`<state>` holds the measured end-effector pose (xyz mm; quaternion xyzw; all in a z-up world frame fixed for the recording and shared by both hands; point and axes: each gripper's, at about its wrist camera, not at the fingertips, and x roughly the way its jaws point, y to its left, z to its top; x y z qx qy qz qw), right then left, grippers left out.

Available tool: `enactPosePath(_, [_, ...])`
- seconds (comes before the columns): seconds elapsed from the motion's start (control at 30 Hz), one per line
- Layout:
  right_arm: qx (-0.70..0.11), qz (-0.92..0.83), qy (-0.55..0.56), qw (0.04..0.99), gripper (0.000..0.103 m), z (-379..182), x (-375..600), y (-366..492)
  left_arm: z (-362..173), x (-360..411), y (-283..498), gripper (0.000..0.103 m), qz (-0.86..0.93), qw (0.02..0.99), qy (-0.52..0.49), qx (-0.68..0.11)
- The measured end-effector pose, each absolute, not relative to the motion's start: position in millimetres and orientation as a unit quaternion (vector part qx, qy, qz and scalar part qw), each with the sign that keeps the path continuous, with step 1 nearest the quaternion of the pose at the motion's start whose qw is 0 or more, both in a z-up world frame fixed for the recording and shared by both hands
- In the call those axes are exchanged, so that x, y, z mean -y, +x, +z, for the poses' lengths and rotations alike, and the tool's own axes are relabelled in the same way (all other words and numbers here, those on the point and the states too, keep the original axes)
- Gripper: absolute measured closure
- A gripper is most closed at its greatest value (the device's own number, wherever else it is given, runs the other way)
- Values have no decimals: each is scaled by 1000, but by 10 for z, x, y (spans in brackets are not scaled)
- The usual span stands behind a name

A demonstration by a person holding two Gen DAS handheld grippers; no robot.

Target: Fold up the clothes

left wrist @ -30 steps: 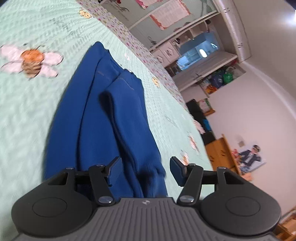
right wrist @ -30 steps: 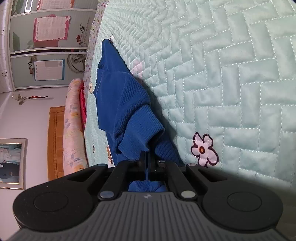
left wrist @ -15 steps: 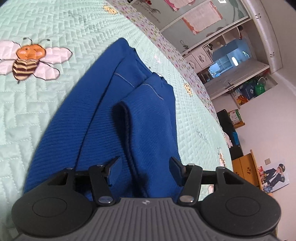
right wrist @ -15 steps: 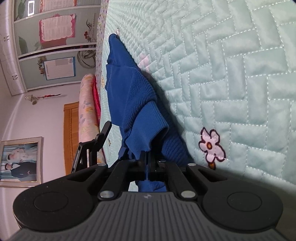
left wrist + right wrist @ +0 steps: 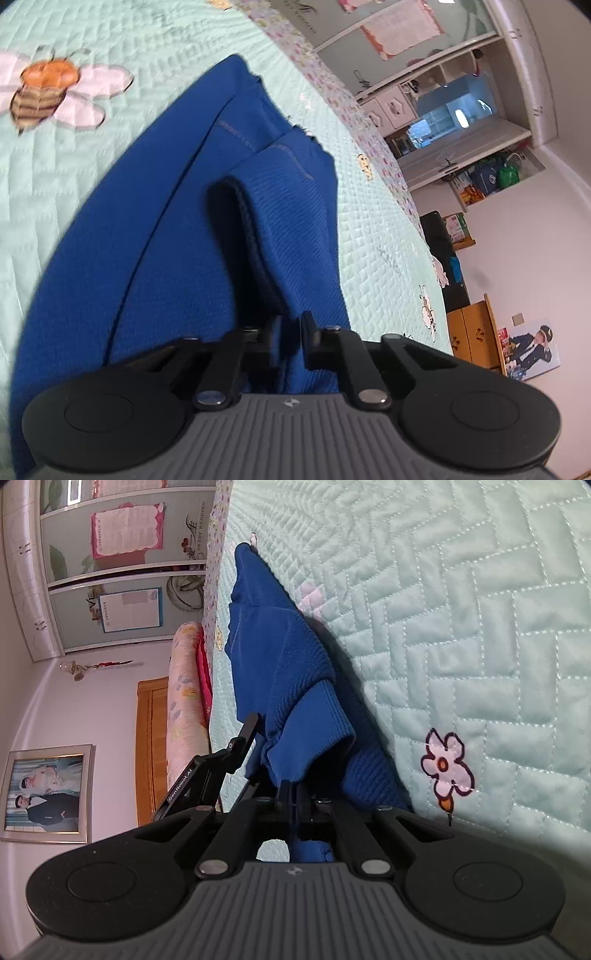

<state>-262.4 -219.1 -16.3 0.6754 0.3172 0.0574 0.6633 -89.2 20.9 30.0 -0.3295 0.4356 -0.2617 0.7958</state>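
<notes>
Left fingers (image 5: 309, 332): pressed in on a fold of the blue sweater (image 5: 177, 236), cloth bunched between the two black pads
Left gripper (image 5: 290, 334): clamped on the raised edge of the sweater, low over the bed; seen again from the side in the right wrist view (image 5: 236, 749), just beside the sweater's cuff
Right fingers (image 5: 286, 801): pressed together with a thin layer of blue knit caught between them
Right gripper (image 5: 295, 805): pinched on the sweater near its ribbed cuff, a bit of blue cloth showing behind the pads
Sweater: lay stretched along the quilt (image 5: 74, 166), partly folded over itself, one thick folded edge standing up in the middle; in the right wrist view (image 5: 288, 664) it ran away from the camera with the cuff (image 5: 314, 731) lifted off the quilt
Quilt: pale green, stitched in a zigzag pattern, with a bee picture (image 5: 48, 92) to the left of the sweater and a pink flower (image 5: 447, 764) to the right of the cuff
Shelves (image 5: 491, 173): an open wall unit past the bed held bags and boxes, too small to tell apart
Pillow (image 5: 184, 694): floral, at the wooden headboard (image 5: 151, 746)
Wall: a framed photo (image 5: 46, 794) hung near the headboard
</notes>
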Motion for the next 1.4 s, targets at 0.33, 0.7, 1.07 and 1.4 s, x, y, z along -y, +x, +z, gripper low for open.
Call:
enactPosePath(0.33, [-333, 95, 666, 661, 103, -86, 2034, -2590, 505, -407, -821, 97, -263, 822, -299, -407])
enactPosePath(0.7, [-325, 47, 609, 722, 80, -65, 2257, -2750, 290, -423, -841, 97, -245, 819, -296, -427])
enactPosePath(1.07, [-343, 19, 623, 703, 76, -192, 2154, -2522, 261, -358, -815, 97, -247, 818, -283, -435])
enactPosePath(1.4, [-316, 47, 656, 683, 103, -17, 2086, -2548, 559, -396, -791, 97, -273, 833, -263, -403])
